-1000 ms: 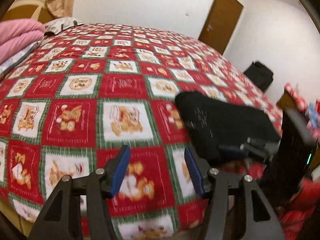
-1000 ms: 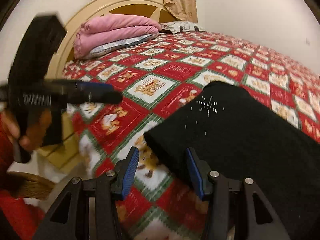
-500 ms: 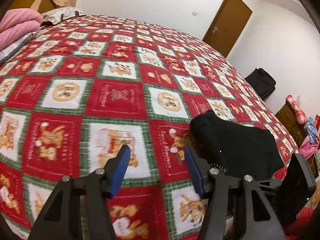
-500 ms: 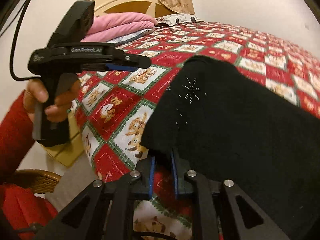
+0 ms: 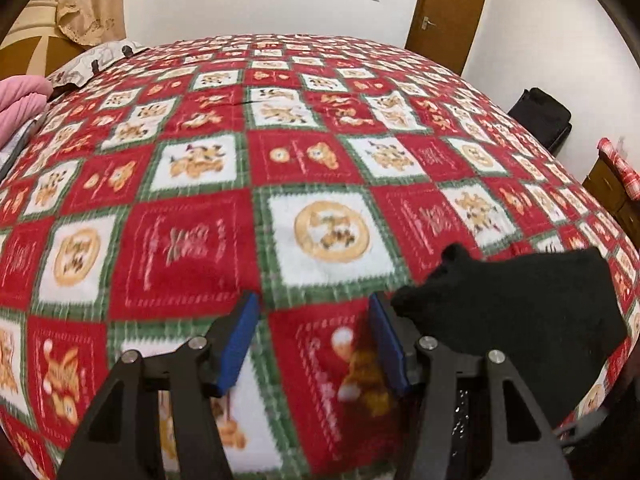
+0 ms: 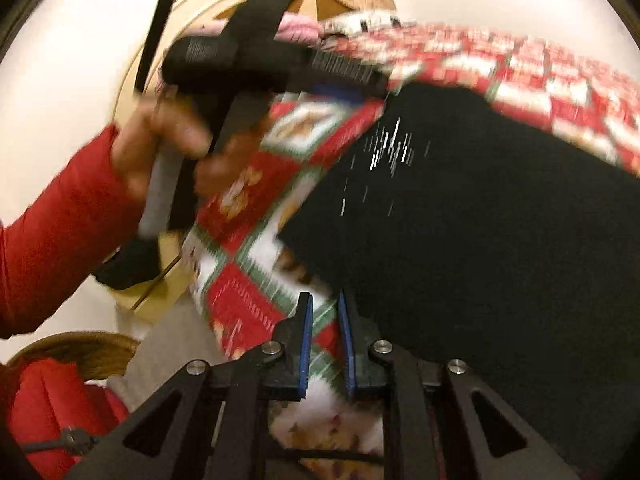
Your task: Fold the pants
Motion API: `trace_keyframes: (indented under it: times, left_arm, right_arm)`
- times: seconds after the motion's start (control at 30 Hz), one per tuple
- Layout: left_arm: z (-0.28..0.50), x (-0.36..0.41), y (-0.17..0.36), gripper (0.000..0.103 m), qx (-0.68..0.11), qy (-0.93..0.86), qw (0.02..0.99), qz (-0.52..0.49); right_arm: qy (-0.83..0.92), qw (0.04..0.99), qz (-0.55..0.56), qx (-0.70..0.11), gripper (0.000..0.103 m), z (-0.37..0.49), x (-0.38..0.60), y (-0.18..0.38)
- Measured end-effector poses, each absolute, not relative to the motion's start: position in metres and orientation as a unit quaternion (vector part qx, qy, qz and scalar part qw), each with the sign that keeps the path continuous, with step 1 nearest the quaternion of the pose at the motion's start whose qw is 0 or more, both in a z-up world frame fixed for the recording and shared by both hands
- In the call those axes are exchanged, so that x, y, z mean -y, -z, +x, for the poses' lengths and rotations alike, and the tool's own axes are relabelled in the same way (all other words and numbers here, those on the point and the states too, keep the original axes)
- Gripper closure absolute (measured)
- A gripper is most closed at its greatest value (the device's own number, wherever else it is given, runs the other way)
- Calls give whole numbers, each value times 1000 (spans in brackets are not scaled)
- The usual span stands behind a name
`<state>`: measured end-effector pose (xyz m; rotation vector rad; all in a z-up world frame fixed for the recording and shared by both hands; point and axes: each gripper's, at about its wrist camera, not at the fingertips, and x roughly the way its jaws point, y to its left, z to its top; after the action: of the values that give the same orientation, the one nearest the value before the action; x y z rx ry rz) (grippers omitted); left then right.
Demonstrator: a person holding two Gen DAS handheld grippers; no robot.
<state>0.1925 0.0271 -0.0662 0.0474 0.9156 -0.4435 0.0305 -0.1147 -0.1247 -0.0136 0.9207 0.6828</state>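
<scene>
The right gripper jaws have just been closing to a narrow slit. Only the bedspread is seen through it, and whether the edge of the pants beside them is pinched cannot be told. The left gripper jaws are held half open and empty, with the pants just to their right. The cloth is judged soft, light and limp, best taken at an edge corner.

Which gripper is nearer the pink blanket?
Left. In the right wrist view, the left gripper reaches over the bed below the pink blanket; the right gripper sits nearer the camera, by the black pants.
</scene>
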Motion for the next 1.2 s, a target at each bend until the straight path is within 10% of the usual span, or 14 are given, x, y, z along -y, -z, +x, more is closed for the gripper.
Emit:
trace_keyframes:
  times: [0.5,0.57,0.63,0.67,1.2]
  left_arm:
    - [165,-42,35,41,-402,235,884,-47]
    - [159,-33,38,36,-403,237,883,-49]
    - [152,-24,44,34,-409,239,879,-54]
    - [149,-20,47,34,-412,241,877,-57]
    - [119,18,72,25,-429,175,886,6]
  right_arm:
    - [-258,904,93,-329,89,11,178,57]
    - [-202,924,109,-306,77,6,210,41]
    - [-131,940,138,-284,32,2,251,30]
    - [-95,945,160,-270,28,-2,274,27]
    - [4,914,221,-340,27,0,314,77]
